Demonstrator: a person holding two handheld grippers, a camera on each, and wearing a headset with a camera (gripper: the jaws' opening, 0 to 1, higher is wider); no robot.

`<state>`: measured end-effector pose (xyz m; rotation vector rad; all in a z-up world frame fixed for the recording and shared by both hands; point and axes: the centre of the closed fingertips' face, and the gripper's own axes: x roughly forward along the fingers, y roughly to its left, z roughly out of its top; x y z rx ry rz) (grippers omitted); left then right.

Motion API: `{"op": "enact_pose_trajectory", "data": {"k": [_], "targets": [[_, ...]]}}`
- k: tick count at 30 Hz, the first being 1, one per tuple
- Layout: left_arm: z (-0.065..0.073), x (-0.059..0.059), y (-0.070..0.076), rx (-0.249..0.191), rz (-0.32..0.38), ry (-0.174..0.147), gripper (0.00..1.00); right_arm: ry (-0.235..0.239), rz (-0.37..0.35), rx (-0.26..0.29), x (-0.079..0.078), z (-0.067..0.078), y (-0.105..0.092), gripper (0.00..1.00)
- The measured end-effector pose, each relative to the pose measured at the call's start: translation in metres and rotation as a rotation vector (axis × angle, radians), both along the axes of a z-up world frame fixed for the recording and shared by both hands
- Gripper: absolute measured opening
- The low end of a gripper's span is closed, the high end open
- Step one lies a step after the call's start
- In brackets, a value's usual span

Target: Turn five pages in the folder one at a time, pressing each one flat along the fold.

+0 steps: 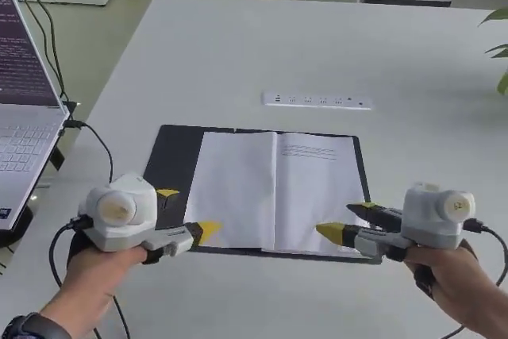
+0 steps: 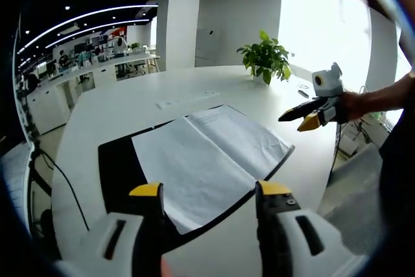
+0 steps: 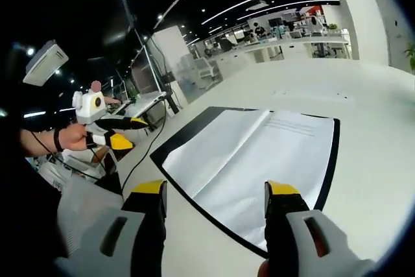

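Head view, nearest first: holds the left gripper point(image 1: 189, 212) with jaws spread and nothing between them, at the near left corner of the folder point(image 1: 171, 164). Holds the right gripper point(image 1: 341, 220) likewise spread and empty at the near right corner, tips pointing inward toward the other. Finds the folder lying open on the white counter point(image 1: 238, 45), black cover down, left page point(image 1: 234, 188) and right page point(image 1: 317, 188) flat on either side of the fold point(image 1: 275, 188). Catches no page lifted or pinched. Cannot count pages already turned from how things lie; probably stands between turns or at the very start, with a turn and a press along the fold not yet done. Leaves both pages bare, nothing resting on them. Passes a black cable point(image 1: 99, 144) near the folder's left edge, running to a laptop point(image 1: 24, 109) at the counter's left: a possible snag for the left gripper. Reaches a white power strip point(image 1: 316, 100) beyond the folder, apart from it, then plant leaves point(image 1: 496, 45) at far right.
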<state>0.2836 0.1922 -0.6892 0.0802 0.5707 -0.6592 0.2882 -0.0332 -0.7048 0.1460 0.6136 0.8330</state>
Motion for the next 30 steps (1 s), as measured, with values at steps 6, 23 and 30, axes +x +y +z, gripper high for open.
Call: {"op": "enact_pose_trajectory", "data": {"k": [6,23,30], "targets": [[0.008,-0.005,0.012,-0.015,0.036,0.002,0.63,-0.037,-0.061,-0.010,-0.005,0.015,-0.027,0.64],[0.026,-0.027,0.026,-0.038,0.105,-0.005,0.80,-0.055,-0.153,-0.023,-0.033,0.026,-0.056,0.76],[0.028,-0.033,0.032,-0.062,0.132,-0.003,0.83,-0.058,-0.174,-0.018,-0.037,0.026,-0.055,0.80]]}}
